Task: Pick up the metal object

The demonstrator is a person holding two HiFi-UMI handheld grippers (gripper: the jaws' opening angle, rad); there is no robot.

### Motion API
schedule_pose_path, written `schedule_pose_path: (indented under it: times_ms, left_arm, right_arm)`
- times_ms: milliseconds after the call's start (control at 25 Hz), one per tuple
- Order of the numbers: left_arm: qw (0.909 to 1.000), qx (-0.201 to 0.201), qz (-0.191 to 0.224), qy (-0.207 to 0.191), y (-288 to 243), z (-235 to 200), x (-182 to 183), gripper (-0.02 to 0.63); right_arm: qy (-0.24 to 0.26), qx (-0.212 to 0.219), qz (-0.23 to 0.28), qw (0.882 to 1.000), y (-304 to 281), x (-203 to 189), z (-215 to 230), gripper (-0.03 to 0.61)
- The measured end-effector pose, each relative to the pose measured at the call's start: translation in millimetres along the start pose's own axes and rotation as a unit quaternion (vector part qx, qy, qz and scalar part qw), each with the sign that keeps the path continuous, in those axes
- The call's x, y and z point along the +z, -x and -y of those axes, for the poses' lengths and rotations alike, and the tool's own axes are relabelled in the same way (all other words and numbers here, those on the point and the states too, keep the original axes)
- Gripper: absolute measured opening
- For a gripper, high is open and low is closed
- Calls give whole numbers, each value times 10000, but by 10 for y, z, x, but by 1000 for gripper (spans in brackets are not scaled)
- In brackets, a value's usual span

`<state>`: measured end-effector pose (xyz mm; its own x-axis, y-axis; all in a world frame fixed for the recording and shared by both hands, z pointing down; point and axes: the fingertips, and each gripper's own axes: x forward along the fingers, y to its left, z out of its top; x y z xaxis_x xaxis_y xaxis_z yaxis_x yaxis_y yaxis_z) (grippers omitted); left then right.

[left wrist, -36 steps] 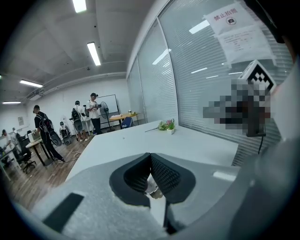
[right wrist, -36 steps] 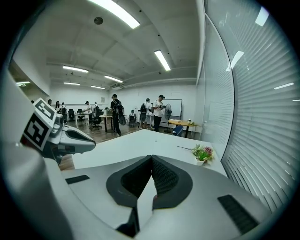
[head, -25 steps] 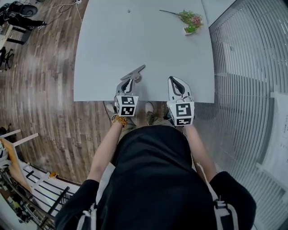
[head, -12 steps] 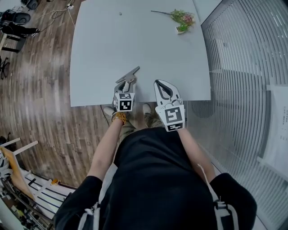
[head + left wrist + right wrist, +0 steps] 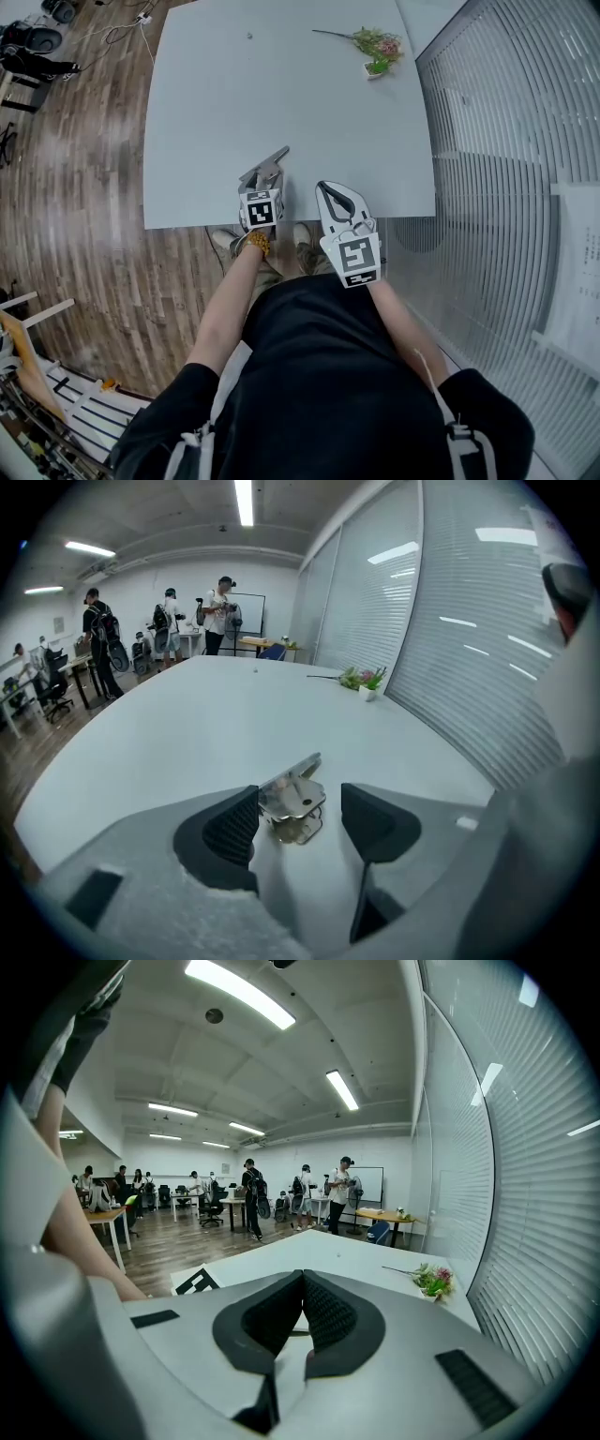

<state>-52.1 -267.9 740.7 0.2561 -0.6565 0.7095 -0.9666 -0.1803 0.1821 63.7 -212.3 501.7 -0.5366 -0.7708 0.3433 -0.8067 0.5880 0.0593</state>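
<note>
OK, metal object: flat on the counter, close to its near edge, between the left jaws; its far end pokes out past the tips.
Left hand-held gripper: jaws opening, spread either side of the metal object; right pad clear of it, left pad just beside it, contact unclear.
Right hand-held gripper: pads pressed together at the tips, nothing between them; just right of the left one.
Edges: near edge runs under both grippers; right edge sits by the blinds; left edge drops to the wood floor.
Open room: bare counter ahead and to the left of the object.
Other things: flower sprig at the far right corner and a small dark speck far back, both well apart from the object.
Background: people standing past the far end.
</note>
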Motion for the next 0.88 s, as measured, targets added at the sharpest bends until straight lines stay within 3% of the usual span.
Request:
schedule_pose_path:
  times_ms: [360,600,800,880]
  left_arm:
    - [9959,611,438,510,-145,-102,6,307]
    - [9941,723,324,736,-189,-130,-18,318]
    - [9860,940,190,1367,-273,-79,-137,320]
    - [9856,1025,178,1329,-335,-142,-176,320]
  right_arm:
    - [107,-44,-121,9999,17,-64,-25,0]
    - [137,-75,-158,9998,-4,-75,-27,0]
    - [245,-114,-323,9991,78,-149,17,0]
    - [268,-101,-314,9991,52,-149,-7,0]
